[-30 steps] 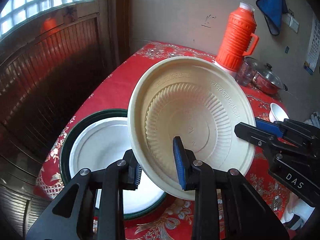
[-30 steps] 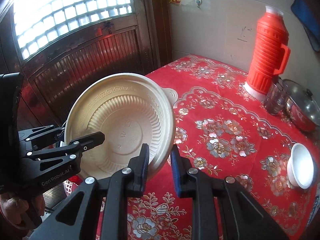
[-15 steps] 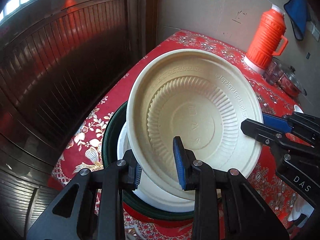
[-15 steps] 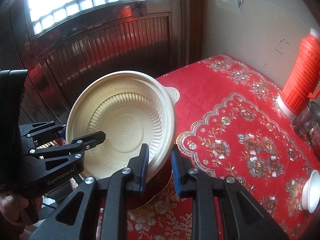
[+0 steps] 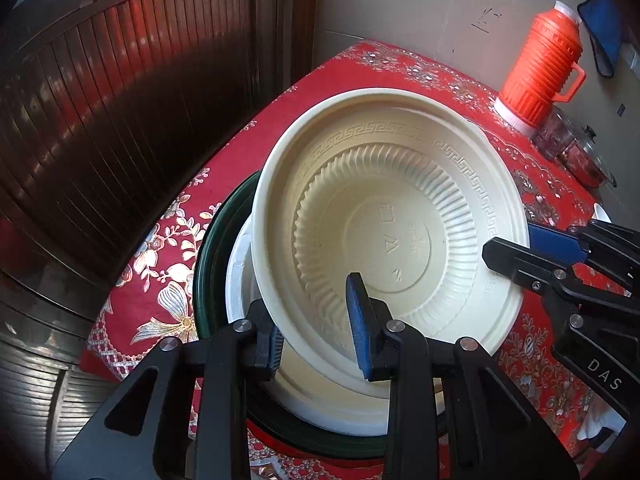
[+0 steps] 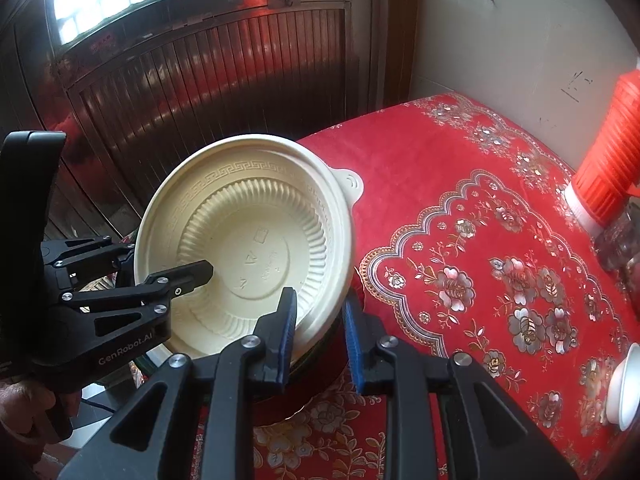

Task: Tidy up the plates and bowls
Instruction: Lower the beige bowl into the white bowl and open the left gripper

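Above the white plate point(image 5: 240, 280) in a dark green dish point(image 5: 208, 248), both grippers' fingers pinch a cream ribbed plastic bowl point(image 5: 392, 216): left gripper point(image 5: 316, 336) at six o'clock, right gripper point(image 6: 318, 336) loosening at four.

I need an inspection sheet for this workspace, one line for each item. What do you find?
Surface: red flowered tablecloth, flat.
Job's things: cream plate held tilted over white plate, which lies on dark green plate; small white bowl apart.
Clutter: orange thermos, glass, lidded pot by the wall.
Grippers: left tongs shut on cream plate's rim; right tongs opening, rim between jaws.
Cables: maybe one thin dark lead near the hand.
Surroundings: dark slatted door, plain wall, hanging blue cloth.
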A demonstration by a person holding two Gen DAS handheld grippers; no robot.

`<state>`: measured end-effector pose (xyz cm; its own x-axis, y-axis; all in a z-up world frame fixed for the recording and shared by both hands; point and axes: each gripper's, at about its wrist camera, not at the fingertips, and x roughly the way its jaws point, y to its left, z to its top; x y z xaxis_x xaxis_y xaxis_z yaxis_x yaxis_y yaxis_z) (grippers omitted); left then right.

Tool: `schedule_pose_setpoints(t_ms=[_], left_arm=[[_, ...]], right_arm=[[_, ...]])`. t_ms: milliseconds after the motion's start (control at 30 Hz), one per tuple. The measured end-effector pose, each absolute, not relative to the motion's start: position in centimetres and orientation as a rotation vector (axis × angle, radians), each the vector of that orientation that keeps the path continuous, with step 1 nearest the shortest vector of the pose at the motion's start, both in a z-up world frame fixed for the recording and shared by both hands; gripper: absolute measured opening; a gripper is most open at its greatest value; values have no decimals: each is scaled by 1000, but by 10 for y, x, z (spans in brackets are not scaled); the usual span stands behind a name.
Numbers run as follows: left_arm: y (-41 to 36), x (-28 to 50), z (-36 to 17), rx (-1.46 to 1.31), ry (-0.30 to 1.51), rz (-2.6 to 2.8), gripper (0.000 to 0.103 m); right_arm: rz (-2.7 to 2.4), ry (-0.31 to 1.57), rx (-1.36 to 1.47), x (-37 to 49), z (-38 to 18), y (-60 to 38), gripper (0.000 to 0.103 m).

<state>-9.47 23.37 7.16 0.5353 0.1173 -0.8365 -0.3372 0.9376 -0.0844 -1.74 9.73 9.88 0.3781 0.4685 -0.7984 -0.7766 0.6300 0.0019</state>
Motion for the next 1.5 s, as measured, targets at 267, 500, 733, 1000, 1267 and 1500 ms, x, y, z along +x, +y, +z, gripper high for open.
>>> schedule_pose_setpoints(t_ms=[267, 500, 733, 1000, 1267, 1500], left_arm=[[238, -92, 73, -270, 993, 246, 28], [241, -93, 77, -290, 995, 235, 32], [244, -98, 86, -307, 974, 234, 45], [249, -104, 98, -306, 930, 249, 57], [244, -110, 113, -281, 867, 267, 60], [218, -98, 108, -245, 864, 229, 60]], right_arm=[[823, 867, -409, -17, 101, 101, 26], [850, 878, -381, -18, 101, 96, 28], [864, 879, -372, -20, 103, 93, 30], [867, 877, -346, -19, 107, 86, 33], [863, 875, -328, -20, 107, 81, 43], [855, 865, -324, -23, 107, 76, 43]])
